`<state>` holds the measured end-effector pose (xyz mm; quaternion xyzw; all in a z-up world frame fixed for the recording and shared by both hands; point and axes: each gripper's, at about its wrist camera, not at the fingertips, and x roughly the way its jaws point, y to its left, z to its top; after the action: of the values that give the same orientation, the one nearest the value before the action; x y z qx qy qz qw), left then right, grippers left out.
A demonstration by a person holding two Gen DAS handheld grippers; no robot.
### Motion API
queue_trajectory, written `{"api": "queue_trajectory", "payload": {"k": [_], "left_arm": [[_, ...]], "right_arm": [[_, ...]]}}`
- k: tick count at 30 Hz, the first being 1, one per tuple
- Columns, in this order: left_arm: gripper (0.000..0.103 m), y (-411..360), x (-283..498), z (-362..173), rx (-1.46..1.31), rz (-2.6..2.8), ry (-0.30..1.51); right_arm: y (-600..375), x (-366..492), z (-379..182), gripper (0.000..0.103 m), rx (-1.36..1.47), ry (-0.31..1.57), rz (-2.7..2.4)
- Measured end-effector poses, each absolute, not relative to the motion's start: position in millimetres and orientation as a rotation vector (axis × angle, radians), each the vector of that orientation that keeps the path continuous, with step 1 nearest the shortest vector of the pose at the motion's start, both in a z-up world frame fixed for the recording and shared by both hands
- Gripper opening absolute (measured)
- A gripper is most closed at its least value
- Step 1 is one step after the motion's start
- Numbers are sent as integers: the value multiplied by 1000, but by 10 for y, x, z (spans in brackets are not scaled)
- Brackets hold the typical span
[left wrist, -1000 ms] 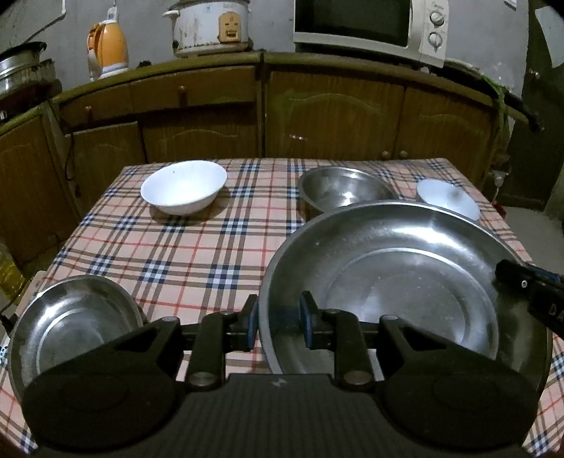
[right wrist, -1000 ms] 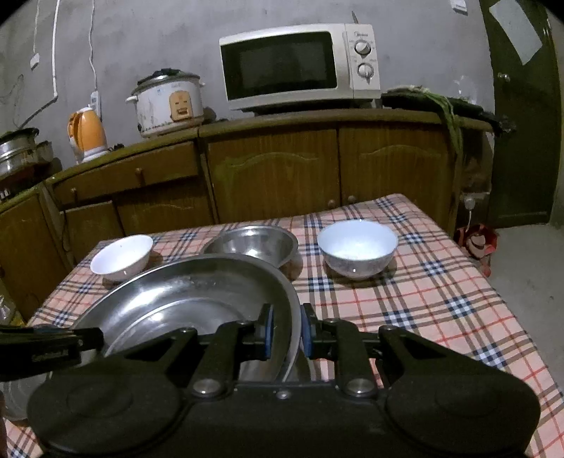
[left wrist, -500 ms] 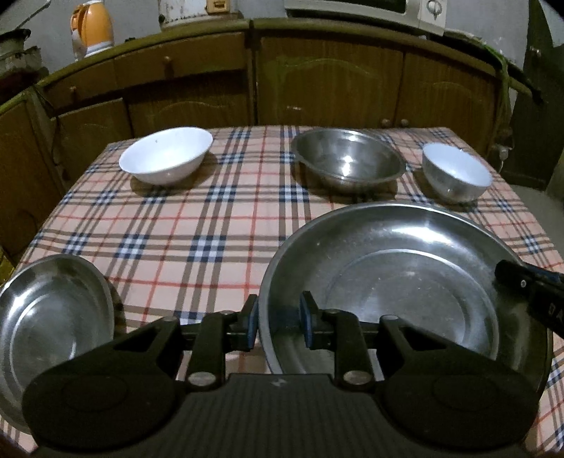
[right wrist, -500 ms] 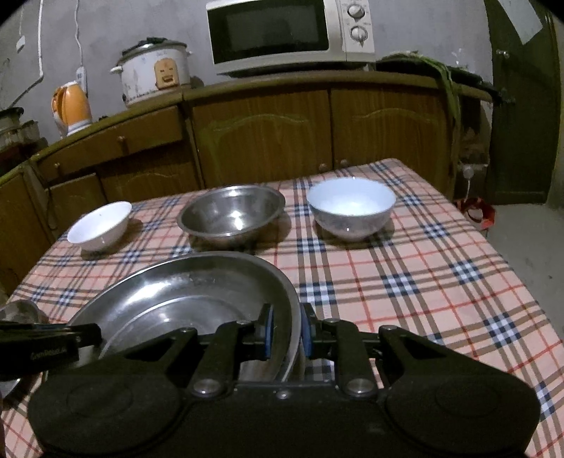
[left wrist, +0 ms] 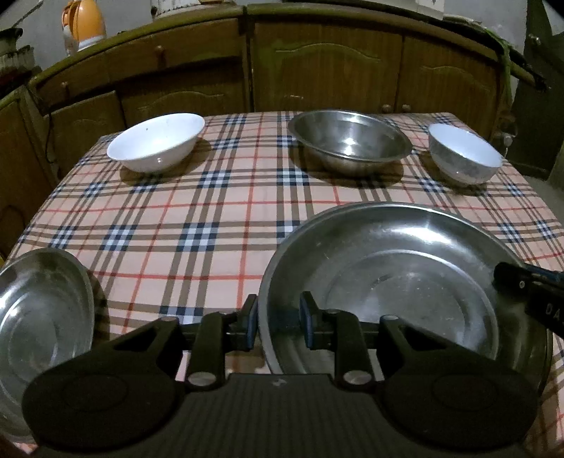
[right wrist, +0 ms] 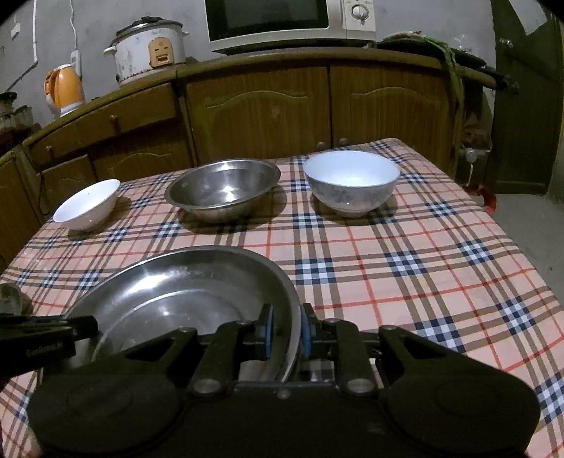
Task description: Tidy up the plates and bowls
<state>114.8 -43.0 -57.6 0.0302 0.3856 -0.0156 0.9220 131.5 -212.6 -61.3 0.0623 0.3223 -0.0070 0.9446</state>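
1. The left gripper (left wrist: 276, 326) has its jaws drawn narrow, the blue-padded fingers (left wrist: 251, 322) clamped on the near left rim of a large round stainless-steel basin (left wrist: 405, 278): one finger sits outside the wall, the other inside it.
2. The right gripper (right wrist: 285, 331) is likewise nearly closed and pinches the same basin (right wrist: 183, 292) at its right rim, one pad on the inner face and one on the outer. In the left wrist view its black finger reaches over the basin's right edge (left wrist: 521, 285).
3. The basin hangs between the two grippers over the near part of a table covered with a pink, navy and brown plaid tablecloth (left wrist: 218, 211). Whether its base touches the cloth cannot be told.
4. At the near left corner of the table lies a smaller shallow steel plate (left wrist: 42, 317), apart from the basin.
5. Along the far edge stand three bowls, well apart from the basin: a shallow white ceramic bowl (left wrist: 155, 141) on the left, a deep steel mixing bowl (left wrist: 349, 141) in the middle, and a rounder white bowl with a greyish mottled outside (right wrist: 352, 181) on the right.
6. Behind the table runs a brown wooden cabinet (right wrist: 264, 105) carrying a white microwave (right wrist: 289, 21), a white rice cooker (right wrist: 151, 49) and an orange kettle (right wrist: 65, 88).
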Motion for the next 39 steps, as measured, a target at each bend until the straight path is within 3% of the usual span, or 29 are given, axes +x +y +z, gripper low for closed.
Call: {"api": "queue_trajectory", "payload": {"k": [7, 19, 28, 39], "left_arm": [[26, -436, 1169, -609, 84, -24, 767], [42, -467, 1199, -644, 85, -41, 746], [43, -437, 1173, -601, 57, -29, 746], [63, -377, 981, -257, 7, -15, 726]], "right_arm": [[-2120, 1355, -674, 22, 125, 665, -13], [-2087, 1427, -710, 27, 102, 677, -10], [-2119, 1376, -607, 30, 112, 649, -14], [-2086, 1184, -263, 54, 143, 590, 18]]}}
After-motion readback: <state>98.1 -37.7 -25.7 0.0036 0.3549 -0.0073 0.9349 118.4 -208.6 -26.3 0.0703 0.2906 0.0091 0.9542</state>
